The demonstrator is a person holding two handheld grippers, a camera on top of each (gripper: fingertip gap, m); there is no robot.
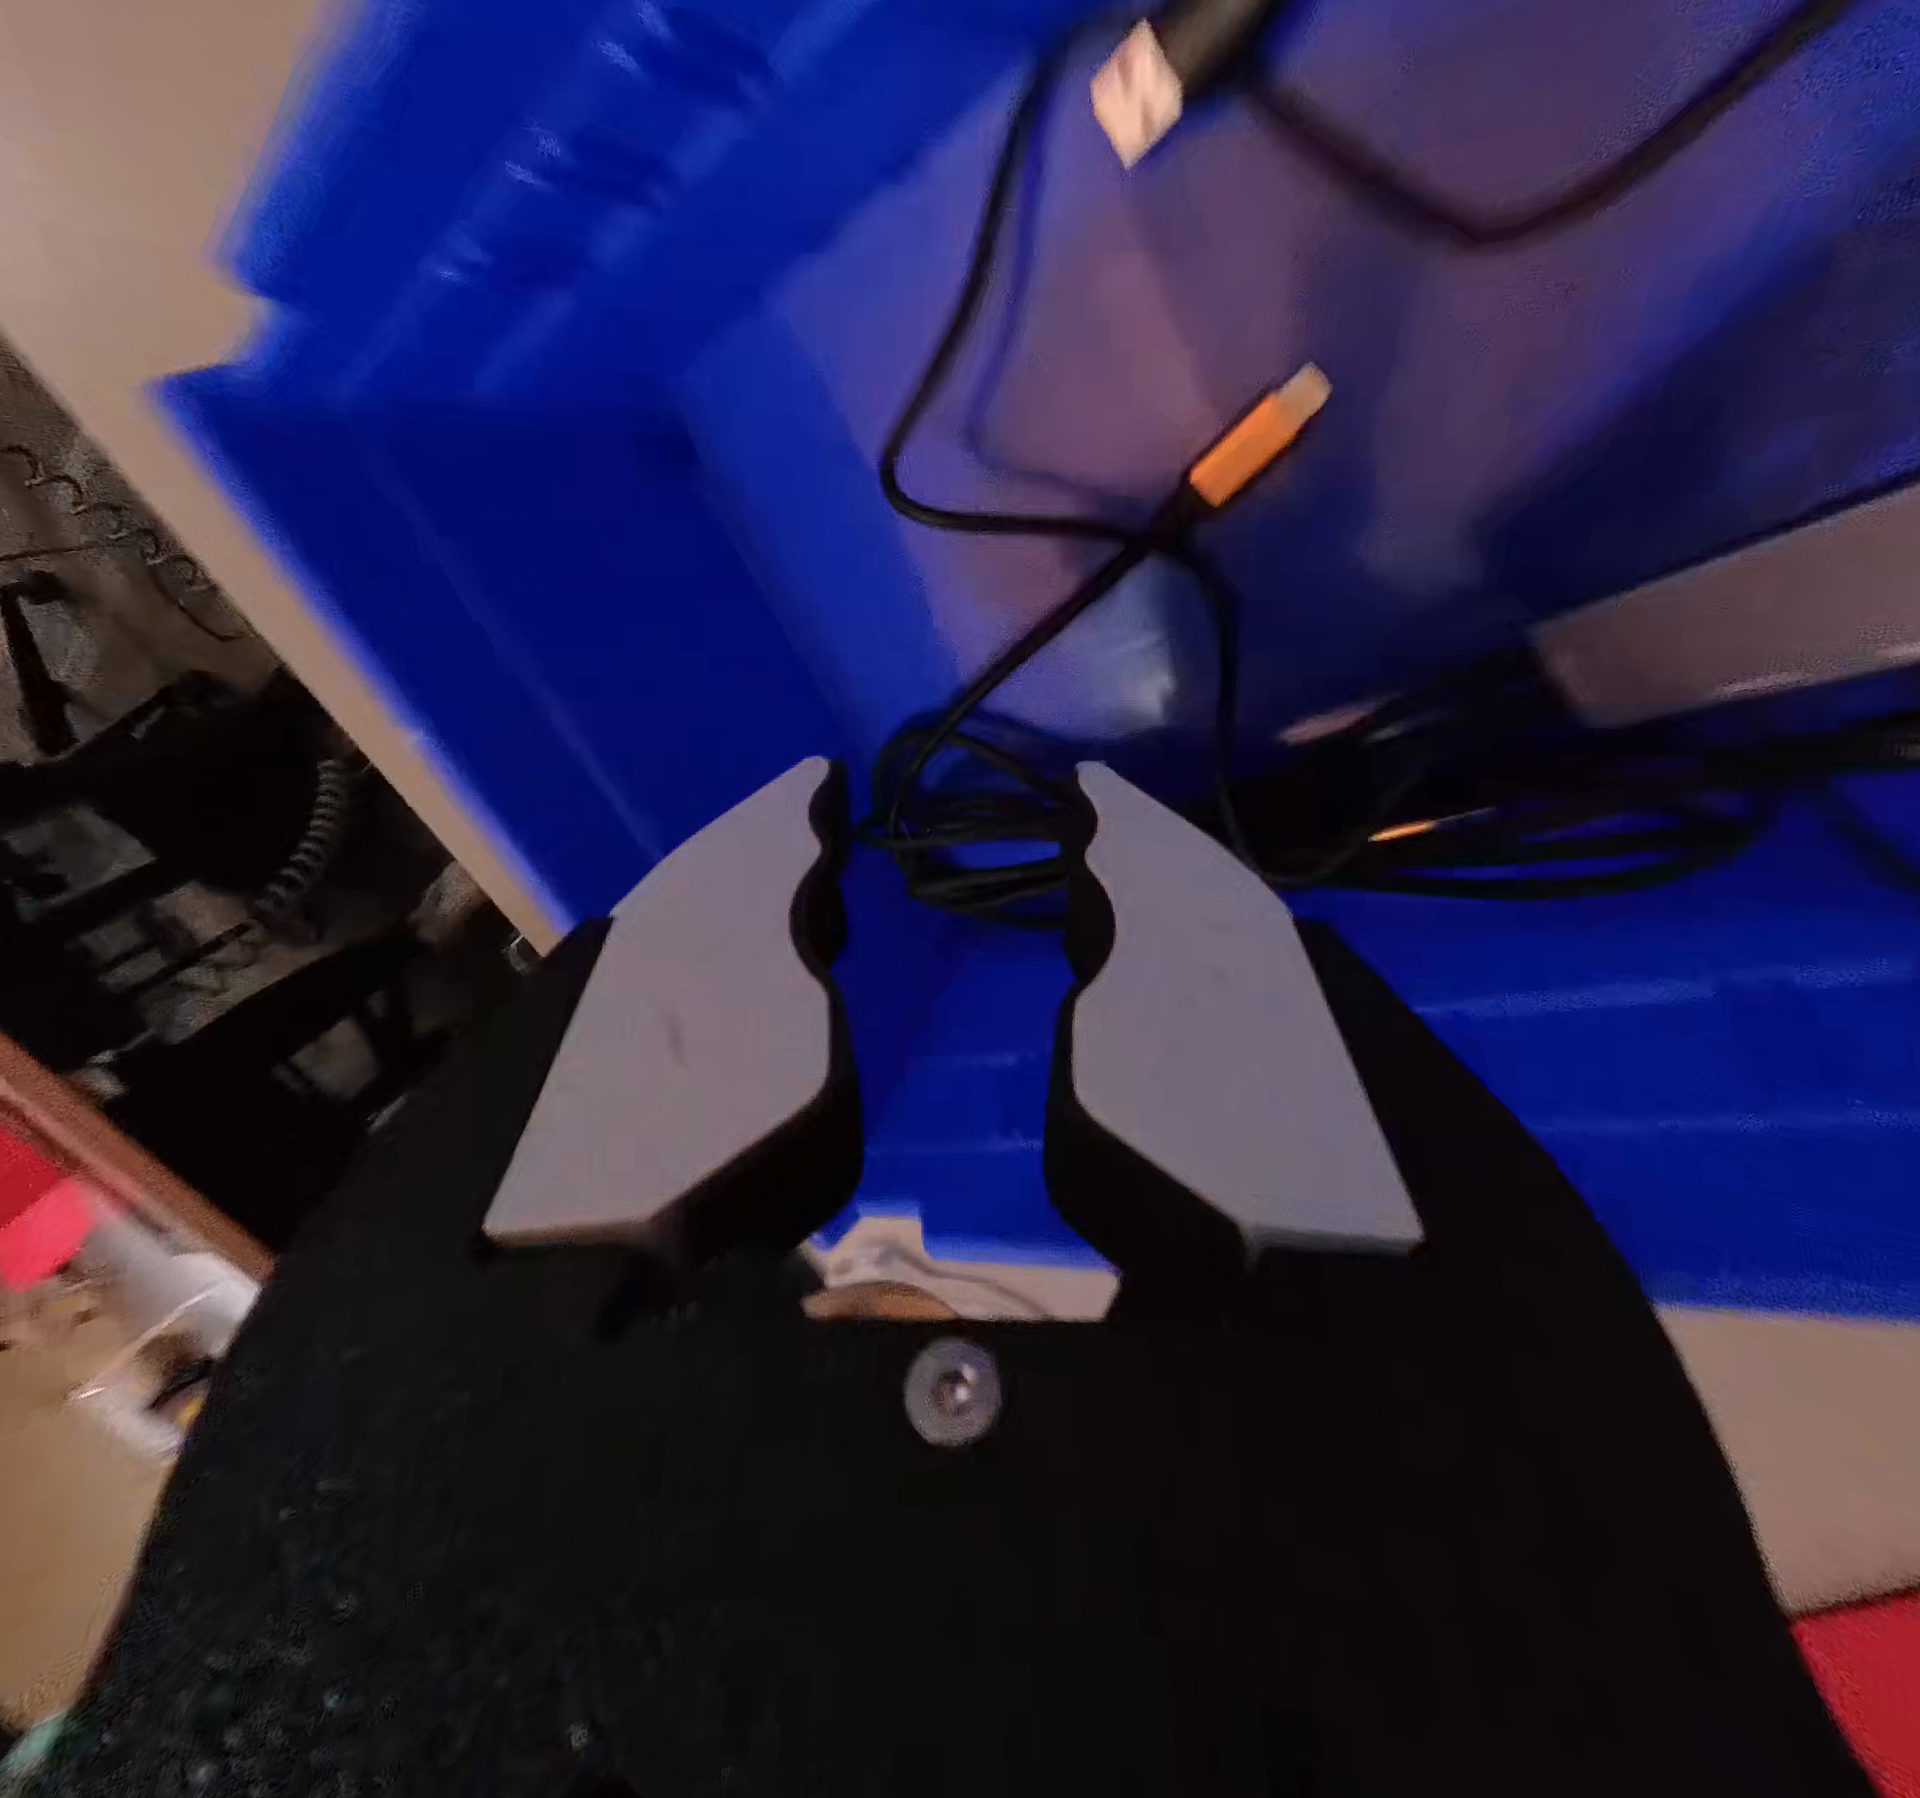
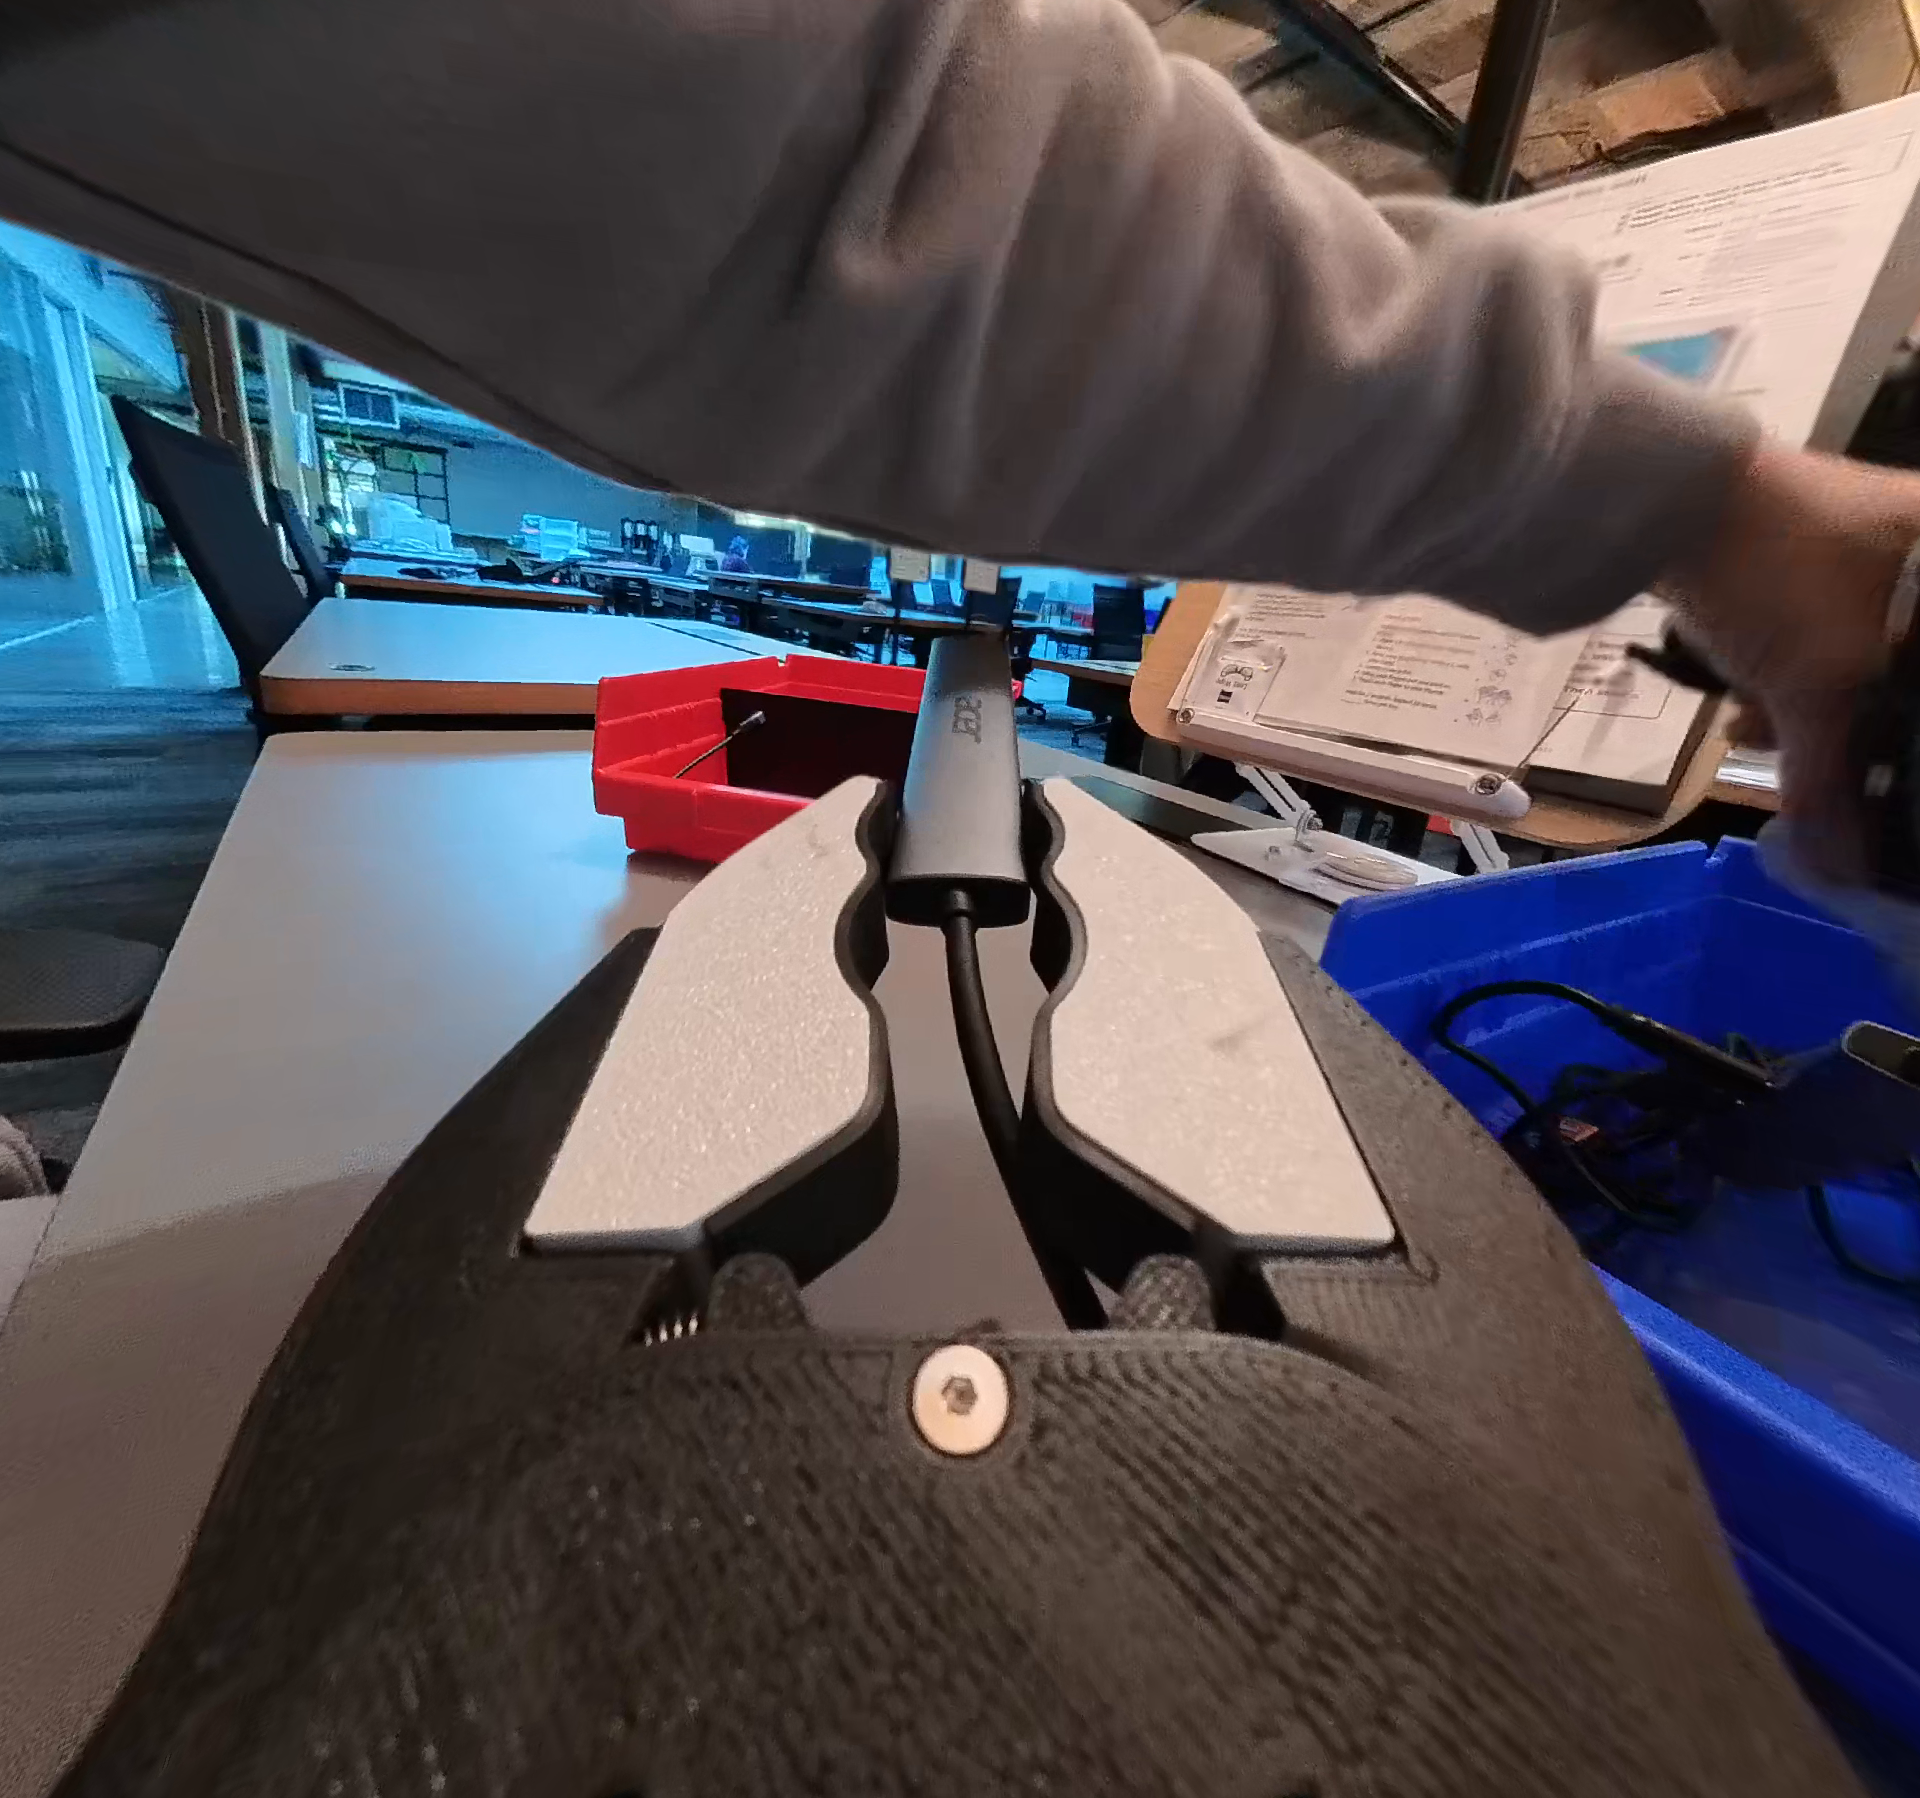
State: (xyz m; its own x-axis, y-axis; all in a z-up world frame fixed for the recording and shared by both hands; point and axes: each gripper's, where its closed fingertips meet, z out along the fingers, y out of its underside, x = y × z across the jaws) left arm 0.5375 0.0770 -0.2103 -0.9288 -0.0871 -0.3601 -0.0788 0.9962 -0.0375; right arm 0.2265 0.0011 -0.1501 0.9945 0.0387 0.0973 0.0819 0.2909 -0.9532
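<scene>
My left gripper (image 1: 954, 782) is open inside a blue bin (image 1: 499, 522), its fingertips on either side of a coiled black cable (image 1: 977, 865). The cable runs up to an orange USB plug (image 1: 1252, 444); a second cable with a silver plug (image 1: 1138, 91) lies farther in. My right gripper (image 2: 958, 798) is shut on a slim black adapter (image 2: 966, 730) with a short black cable trailing back between the fingers. It holds the adapter level above the grey table (image 2: 364, 917), pointing toward a red bin (image 2: 675, 772).
The blue bin (image 2: 1507, 927) with tangled cables sits right of my right gripper. A person's grey sleeve (image 2: 831, 242) crosses above toward it. A flat grey device (image 1: 1714, 636) lies in the bin. A stand with papers (image 2: 1403, 699) is behind. The tips of one gripper are about 35 cm away from the tips of the other. From the left gripper's tips to the orange USB plug (image 1: 1252, 444) is close to 7 cm.
</scene>
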